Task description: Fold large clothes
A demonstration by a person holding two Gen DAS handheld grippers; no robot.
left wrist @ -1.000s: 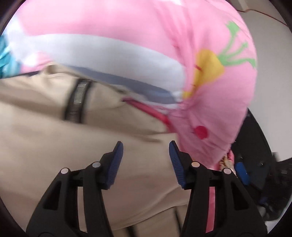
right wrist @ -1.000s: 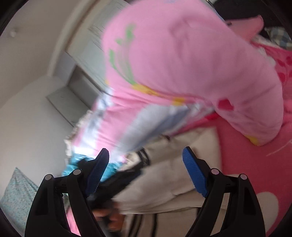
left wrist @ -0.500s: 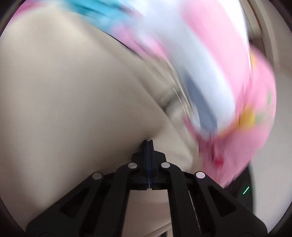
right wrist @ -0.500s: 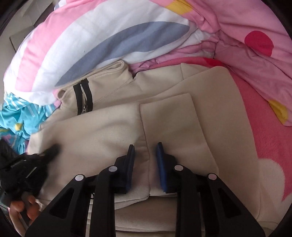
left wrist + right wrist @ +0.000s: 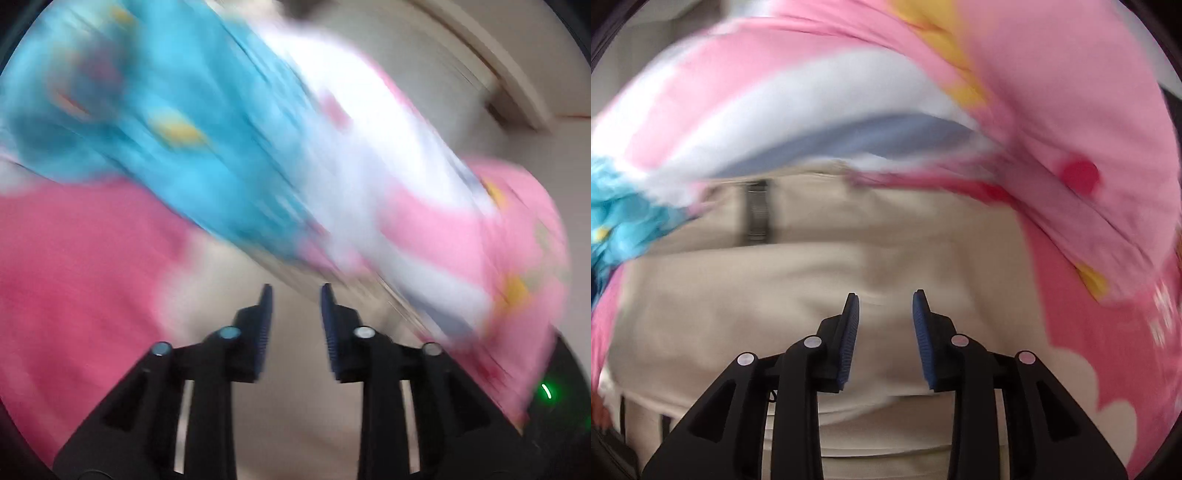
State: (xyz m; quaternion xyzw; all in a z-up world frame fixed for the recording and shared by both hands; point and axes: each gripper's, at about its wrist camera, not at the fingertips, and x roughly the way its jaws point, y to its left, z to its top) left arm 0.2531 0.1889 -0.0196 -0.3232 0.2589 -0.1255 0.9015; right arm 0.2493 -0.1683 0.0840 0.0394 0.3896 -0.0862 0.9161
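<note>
A beige zip-up garment (image 5: 849, 266) lies folded on a pink blanket (image 5: 1108, 350), its dark zipper (image 5: 757, 214) near the far edge. My right gripper (image 5: 885, 295) hovers low over the garment's middle. Its jaws are opening, with only flat beige cloth showing beneath the gap. In the heavily blurred left wrist view, my left gripper (image 5: 295, 291) stands over beige cloth (image 5: 291, 406) at the garment's edge, beside the pink blanket (image 5: 74, 277). Its jaws are opening too, and nothing is pinched between the blue pads (image 5: 264, 325).
A puffy pink, white and grey-blue quilt (image 5: 849, 103) is heaped just behind the garment. Crumpled blue cloth (image 5: 147, 122) lies to its left. A black device with a green light (image 5: 546, 391) sits at the lower right of the left view. A fingertip (image 5: 598, 413) shows at the lower left.
The left gripper, shut half a second ago, now stands apart, and its view has swung toward the blue cloth and pink blanket. The right gripper sits closer over the garment with its jaws slightly wider.
</note>
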